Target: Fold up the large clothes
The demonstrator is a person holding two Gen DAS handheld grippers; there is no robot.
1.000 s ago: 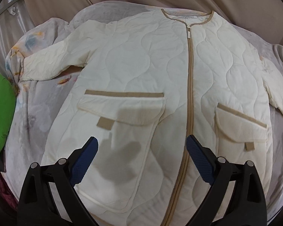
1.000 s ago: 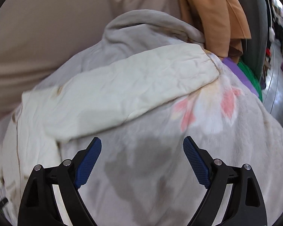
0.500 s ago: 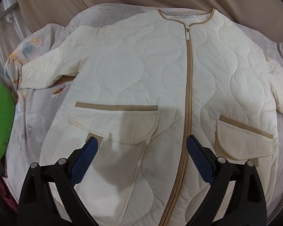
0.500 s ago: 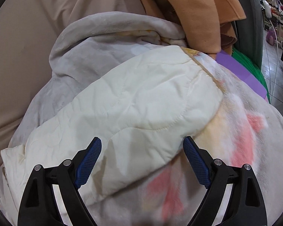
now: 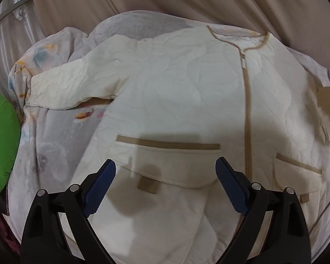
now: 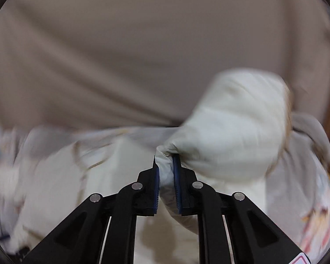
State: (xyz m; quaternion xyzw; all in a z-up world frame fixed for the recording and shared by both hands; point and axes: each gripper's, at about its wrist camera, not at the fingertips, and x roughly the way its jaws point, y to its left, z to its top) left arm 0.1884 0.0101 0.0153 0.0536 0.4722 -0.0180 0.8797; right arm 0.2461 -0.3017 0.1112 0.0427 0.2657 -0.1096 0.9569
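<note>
The left wrist view showed the whole cream quilted jacket (image 5: 187,101) lying front-up and zipped on a pale flowered blanket (image 5: 55,132), with tan trim at the collar, zip (image 5: 247,118) and pocket flaps. The left gripper (image 5: 165,187) hung above the near pocket (image 5: 165,167), its blue ribbed pads spread wide with nothing between them. A green cushion (image 5: 2,145) sat at the left edge.

The right wrist view alone showed the grasp: the right gripper (image 6: 165,184) was closing, its pads pressing a bunched fold of the jacket's sleeve (image 6: 226,127), which puffed up against a beige curtain (image 6: 143,55); the view was blurred.

Half a second before, the right jaws had stood wide over the flat sleeve. In the left view the jacket had shifted rightward, and the far sleeve at the right edge now appeared lifted.
</note>
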